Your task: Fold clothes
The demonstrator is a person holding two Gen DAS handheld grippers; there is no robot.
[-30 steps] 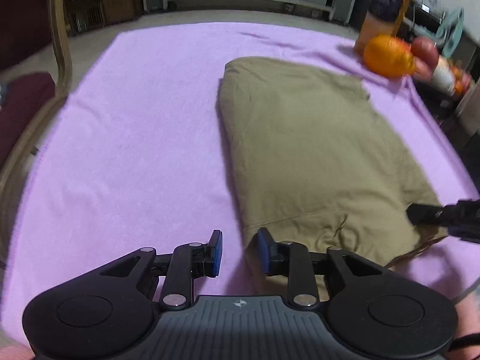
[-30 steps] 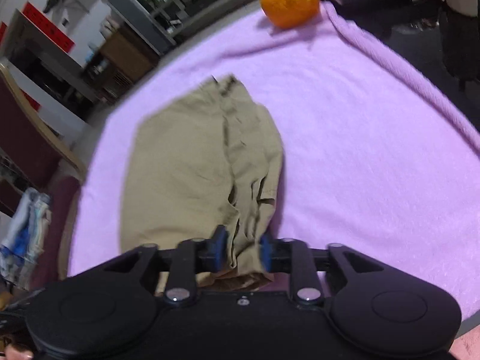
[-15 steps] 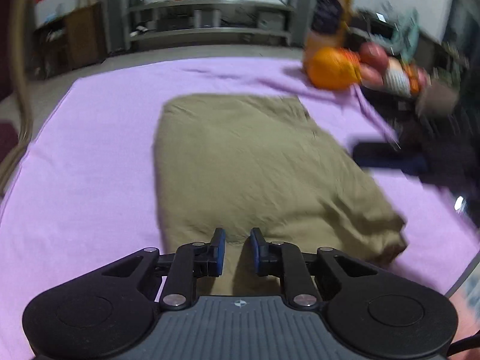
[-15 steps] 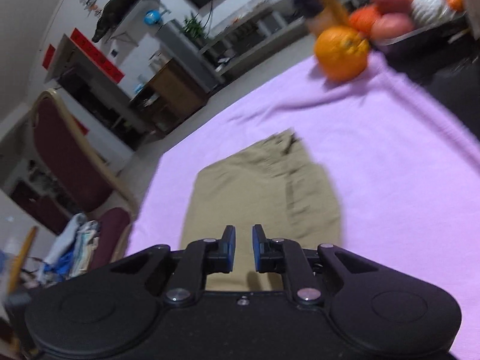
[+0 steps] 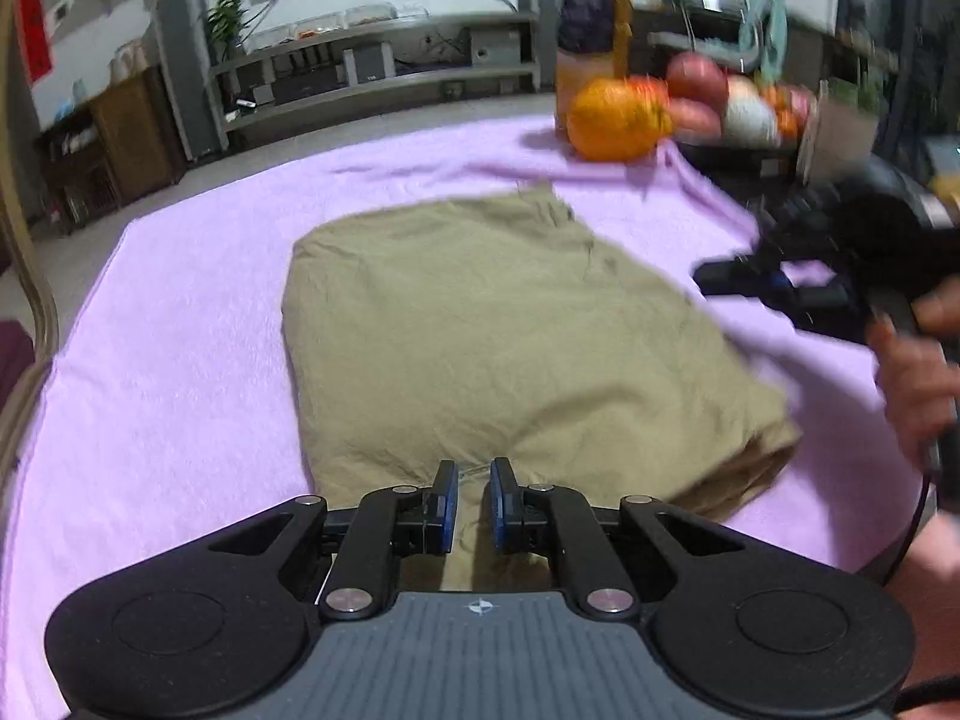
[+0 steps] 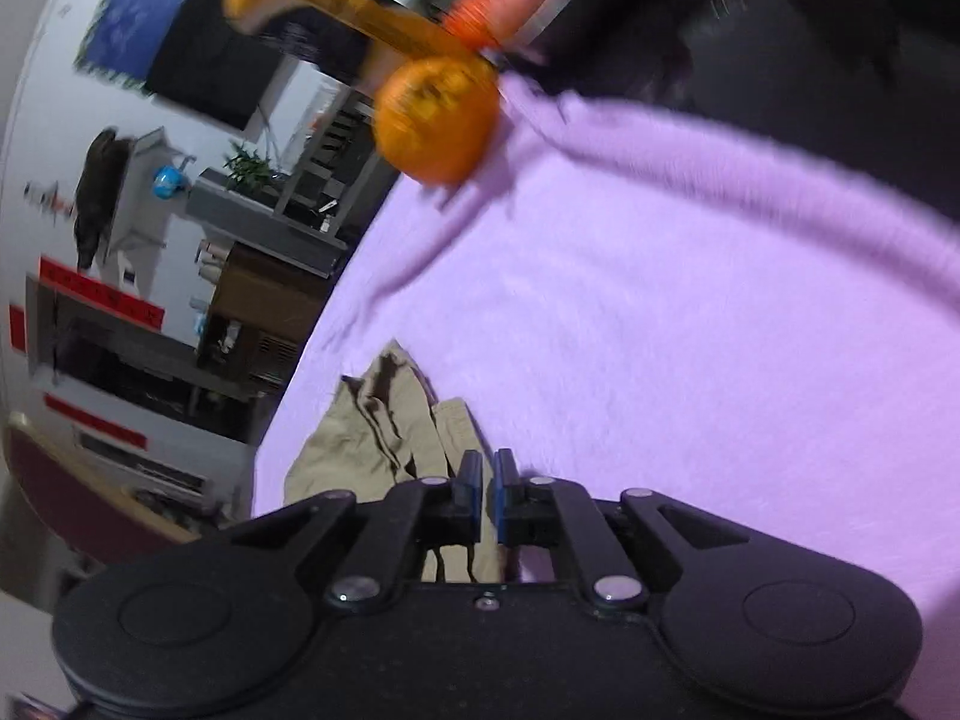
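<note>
A folded khaki garment (image 5: 480,330) lies flat on a purple cloth (image 5: 150,360). My left gripper (image 5: 474,480) sits at the middle of its near edge. The jaws are narrow, and khaki fabric fills the slit between the pads. In the left wrist view my right gripper (image 5: 738,279) hovers over the purple cloth just right of the garment, held by a hand (image 5: 918,378). Its jaws are closing with nothing between them. In the blurred, rolled right wrist view the right gripper (image 6: 487,474) shows only a thin slit, with the garment (image 6: 372,438) lying to its left.
An orange (image 5: 612,120) and a tall orange bottle (image 5: 591,18) stand at the cloth's far right corner, beside a tray of fruit (image 5: 720,102). A wooden chair frame (image 5: 24,276) stands at the left edge. Shelves and cabinets line the far wall.
My left gripper slid from the garment's near left corner to mid-edge and its jaws narrowed on the fabric. My right gripper left the near right corner, swung right, rolled, and its jaws narrowed.
</note>
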